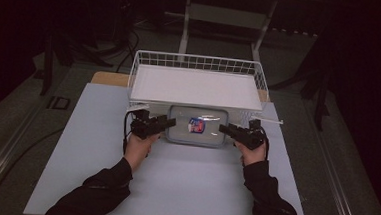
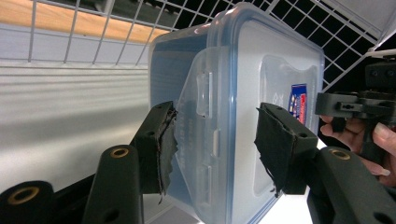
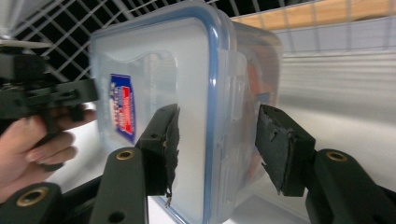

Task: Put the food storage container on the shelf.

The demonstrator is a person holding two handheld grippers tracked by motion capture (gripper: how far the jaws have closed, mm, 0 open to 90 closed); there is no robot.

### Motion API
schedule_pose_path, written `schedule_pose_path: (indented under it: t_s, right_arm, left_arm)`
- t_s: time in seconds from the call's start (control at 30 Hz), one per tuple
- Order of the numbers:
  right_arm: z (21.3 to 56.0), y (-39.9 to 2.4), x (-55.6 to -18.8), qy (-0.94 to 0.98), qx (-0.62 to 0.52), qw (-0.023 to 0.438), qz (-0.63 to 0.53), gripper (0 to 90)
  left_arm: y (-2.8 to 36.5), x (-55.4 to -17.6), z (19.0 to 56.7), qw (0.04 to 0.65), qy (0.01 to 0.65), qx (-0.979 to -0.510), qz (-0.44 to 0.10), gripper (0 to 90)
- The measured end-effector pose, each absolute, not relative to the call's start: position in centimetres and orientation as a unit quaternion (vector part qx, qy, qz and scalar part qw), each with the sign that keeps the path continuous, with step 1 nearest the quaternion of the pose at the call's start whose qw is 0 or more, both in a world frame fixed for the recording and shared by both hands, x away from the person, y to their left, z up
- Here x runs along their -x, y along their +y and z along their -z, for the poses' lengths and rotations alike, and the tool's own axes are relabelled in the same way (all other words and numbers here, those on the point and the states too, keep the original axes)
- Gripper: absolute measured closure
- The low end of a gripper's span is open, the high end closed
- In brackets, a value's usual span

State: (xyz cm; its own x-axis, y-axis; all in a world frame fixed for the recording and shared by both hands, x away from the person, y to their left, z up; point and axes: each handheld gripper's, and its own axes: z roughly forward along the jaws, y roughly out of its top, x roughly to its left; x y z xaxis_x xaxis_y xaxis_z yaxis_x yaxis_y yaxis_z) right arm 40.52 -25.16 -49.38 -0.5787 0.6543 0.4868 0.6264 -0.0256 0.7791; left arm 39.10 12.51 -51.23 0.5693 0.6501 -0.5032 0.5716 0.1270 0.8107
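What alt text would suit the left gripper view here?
A clear plastic box with a blue-rimmed lid stands between the left gripper's two black jaws, which straddle its side latch. A white wire basket sits behind it, and the right gripper, held in a hand, is at the box's far end.

Container (image 1: 197, 126) on table (image 1: 101, 147), before wire basket (image 1: 198, 63), between tools.
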Motion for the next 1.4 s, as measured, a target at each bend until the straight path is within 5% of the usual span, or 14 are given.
schedule_pose_path:
  t_s: [0.2, 0.47, 0.83, 1.13, 1.4]
  right_arm:
    - [49.8, -24.1, -40.9, 0.715, -0.475, 0.049, -0.511, 43.3]
    - [50.1, -23.5, -41.2, 0.688, -0.514, 0.038, -0.511, 40.5]
    - [49.9, -23.2, -40.4, 0.672, -0.523, 0.05, -0.521, 30.9]
    - [48.6, -23.9, -37.9, 0.678, -0.502, 0.088, -0.53, 31.4]
    - [48.9, -22.4, -35.8, 0.7, -0.482, 0.078, -0.521, 41.5]
  left_arm:
    - [12.1, -39.6, 52.1, 0.58, 0.474, -0.662, -0.013, 39.6]
    - [11.9, -39.8, 52.4, 0.576, 0.492, -0.653, -0.017, 32.3]
    - [11.5, -38.3, 51.7, 0.553, 0.468, -0.682, -0.099, 21.0]
    - [12.3, -35.6, 50.1, 0.566, 0.423, -0.703, -0.086, 2.9]
    - [13.0, -32.6, 49.2, 0.57, 0.408, -0.709, -0.079, 1.3]
